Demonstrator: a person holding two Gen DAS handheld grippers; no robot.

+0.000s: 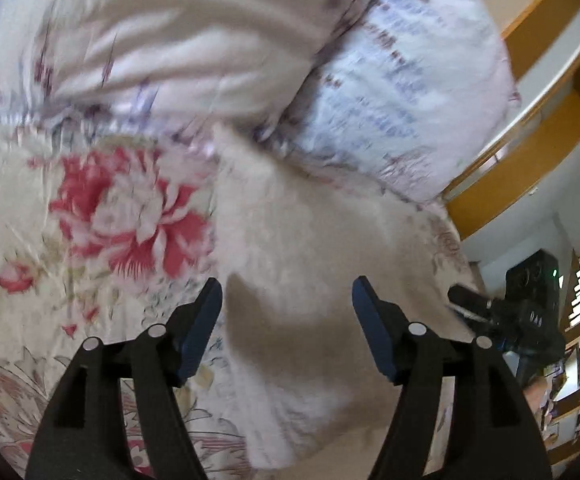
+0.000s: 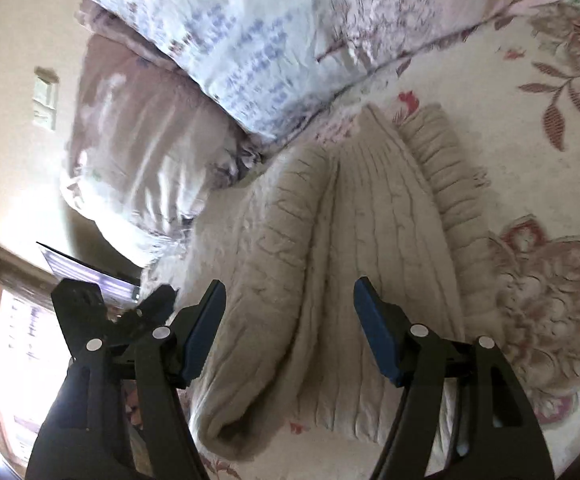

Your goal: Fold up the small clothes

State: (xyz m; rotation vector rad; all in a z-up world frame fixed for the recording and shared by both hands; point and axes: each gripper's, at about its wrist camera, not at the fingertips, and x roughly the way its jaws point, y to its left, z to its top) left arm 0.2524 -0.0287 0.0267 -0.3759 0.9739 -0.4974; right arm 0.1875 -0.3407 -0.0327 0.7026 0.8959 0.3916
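A cream ribbed knit garment (image 2: 354,248) lies on the flowered bedsheet, folded into long overlapping panels, its ribbed hem towards the pillows. In the left wrist view the same garment (image 1: 290,232) shows blurred as a pale strip across the sheet. My left gripper (image 1: 287,292) hangs open just above it, nothing between the blue pads. My right gripper (image 2: 289,294) is open too, over the middle of the knit, pads apart from the cloth. The right gripper's black body (image 1: 510,312) shows at the right edge of the left wrist view.
Two pillows lie beyond the garment: a pale mauve one (image 1: 162,40) and a white one with blue print (image 1: 402,92). The flowered sheet (image 1: 102,216) spreads to the left. A wooden bed frame (image 1: 530,148) and a window (image 2: 18,332) border the bed.
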